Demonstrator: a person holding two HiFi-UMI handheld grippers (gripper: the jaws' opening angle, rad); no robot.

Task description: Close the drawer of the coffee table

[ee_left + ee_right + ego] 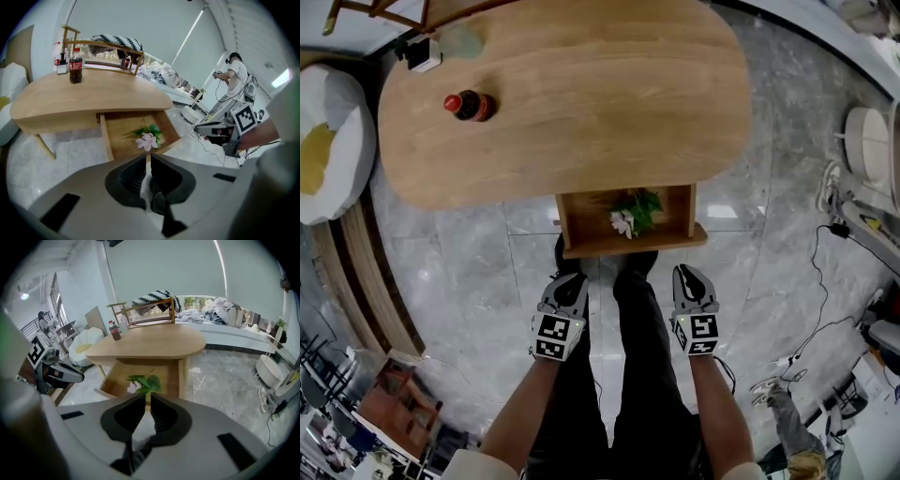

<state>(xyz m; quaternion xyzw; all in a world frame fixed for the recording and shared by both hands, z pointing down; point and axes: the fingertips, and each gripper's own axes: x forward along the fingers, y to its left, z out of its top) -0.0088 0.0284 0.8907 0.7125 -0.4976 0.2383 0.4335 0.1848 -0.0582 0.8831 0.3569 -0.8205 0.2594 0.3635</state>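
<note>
The drawer stands pulled out from under the surface, so closing it is not yet begun, with the left gripper, jaws together, and the right gripper, jaws narrowly apart, both empty near its front.

A light wooden table with a rounded oval top stands on the grey marble floor, ahead of the left claw and the right claw. Its open wooden drawer, just ahead of both claws, holds a pale pink flower with green leaves. A dark cola bottle with a red cap stands on the top, well ahead and left of the left claw.
</note>
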